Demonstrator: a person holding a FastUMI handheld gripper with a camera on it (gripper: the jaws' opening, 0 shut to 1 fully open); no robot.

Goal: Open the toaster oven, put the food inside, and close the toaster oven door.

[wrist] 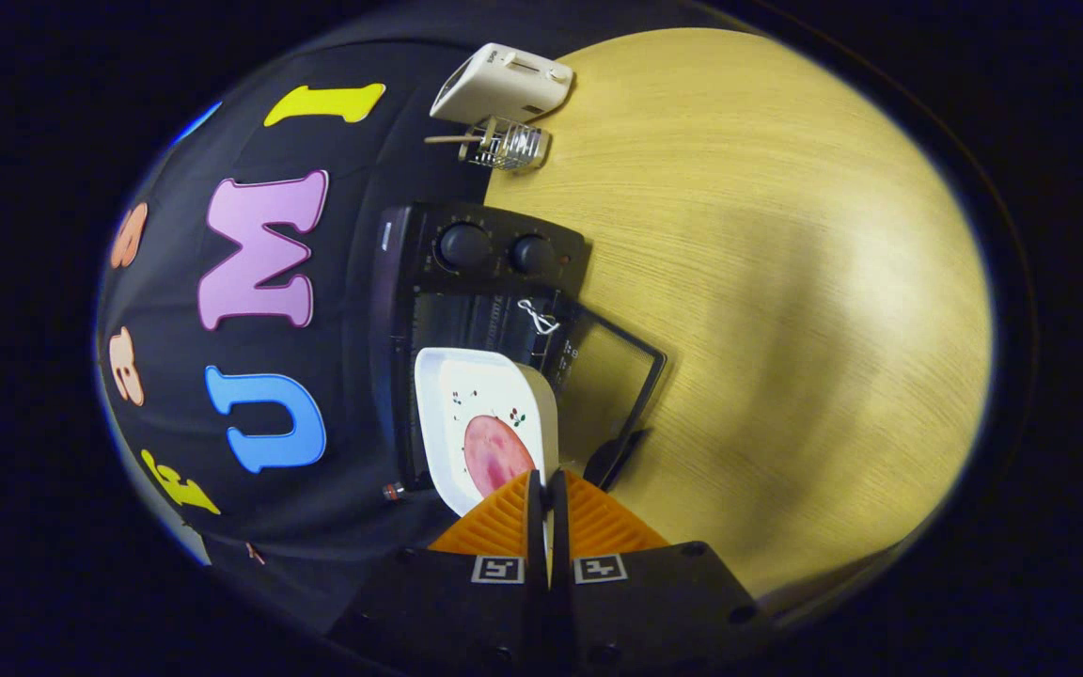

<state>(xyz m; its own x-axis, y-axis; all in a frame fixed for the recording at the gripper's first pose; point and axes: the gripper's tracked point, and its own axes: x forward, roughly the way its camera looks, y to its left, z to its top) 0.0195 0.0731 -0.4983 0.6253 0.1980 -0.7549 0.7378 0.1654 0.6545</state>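
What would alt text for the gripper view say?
The gripper is shut on the rim of a white plate carrying a pink slice of food, held at the mouth of a black toaster oven whose door lies open on a wooden table.

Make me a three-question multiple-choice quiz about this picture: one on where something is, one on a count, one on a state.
1. Where is the white square plate with the pink slice of food?
A. on the wooden table
B. held at its edge by the gripper, in front of the open oven
C. on the white toaster

2. How many round knobs does the black toaster oven show?
A. one
B. two
C. four

3. What state is the oven's glass door in?
A. open
B. closed
C. removed

Answers: 1 B, both fingers pinch the plate's rim; 2 B, two knobs sit side by side; 3 A, the door hangs outward over the wooden table.
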